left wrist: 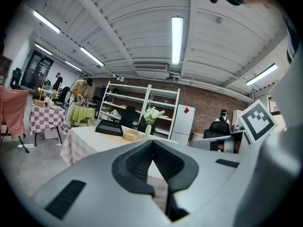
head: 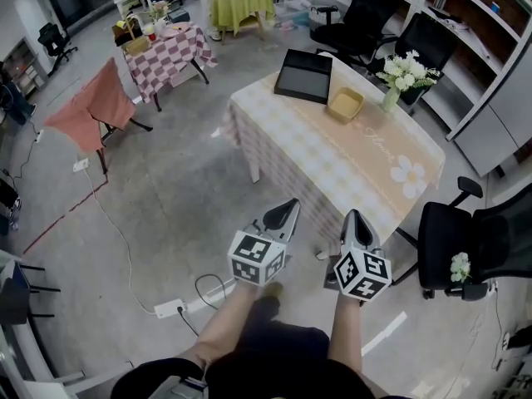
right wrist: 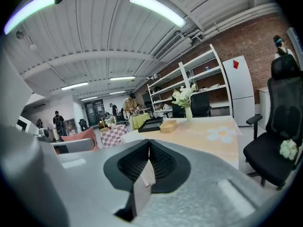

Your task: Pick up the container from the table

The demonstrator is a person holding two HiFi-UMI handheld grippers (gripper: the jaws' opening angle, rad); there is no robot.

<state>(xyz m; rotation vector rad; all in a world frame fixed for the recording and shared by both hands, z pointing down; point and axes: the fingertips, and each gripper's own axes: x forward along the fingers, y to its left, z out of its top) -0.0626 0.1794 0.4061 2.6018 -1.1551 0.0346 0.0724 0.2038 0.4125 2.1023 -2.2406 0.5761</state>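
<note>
The container is a small tan open tray on the far part of a table covered in a pale checked cloth. It also shows small in the left gripper view and the right gripper view. A black tray lies to its left and a vase of white flowers stands to its right. Both grippers hang in the air short of the table's near edge, well away from the container. My left gripper has its jaws together with nothing between them. My right gripper is likewise shut and holds nothing.
A black office chair stands right of the table and two more behind it. To the left are a red-checked table and a red-draped chair. A power strip with cables lies on the floor. Metal shelves line the right wall.
</note>
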